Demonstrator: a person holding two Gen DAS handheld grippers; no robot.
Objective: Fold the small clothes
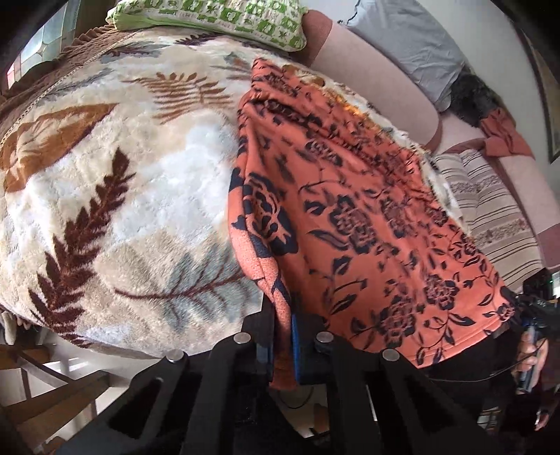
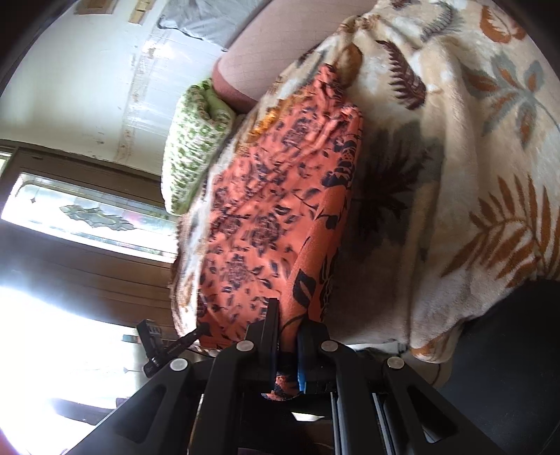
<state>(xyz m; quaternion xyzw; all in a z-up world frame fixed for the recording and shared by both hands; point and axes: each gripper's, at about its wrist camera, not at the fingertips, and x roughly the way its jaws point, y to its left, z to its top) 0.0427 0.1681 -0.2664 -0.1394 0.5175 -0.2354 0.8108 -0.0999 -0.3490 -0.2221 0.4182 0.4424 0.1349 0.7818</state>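
Observation:
An orange cloth with dark blue flowers [image 1: 350, 217] hangs stretched above a cream leaf-patterned blanket [image 1: 115, 175]. My left gripper [image 1: 281, 336] is shut on one near corner of the cloth. In the right wrist view the same cloth [image 2: 273, 217] runs away from me over the blanket [image 2: 472, 168], and my right gripper [image 2: 287, 346] is shut on its other near corner. The right gripper also shows at the far right edge of the left wrist view [image 1: 528, 336]. The cloth's far end rests on the blanket.
A green-and-white cushion [image 1: 224, 17] lies at the blanket's far end. A pink sofa back [image 1: 378, 80] with a grey pillow [image 1: 413, 42], a dark furry thing [image 1: 472, 94] and a rust cloth [image 1: 504, 136] lies beyond. A striped cushion [image 1: 490, 210] is at right. Wooden chair legs [image 1: 45, 395] stand below left.

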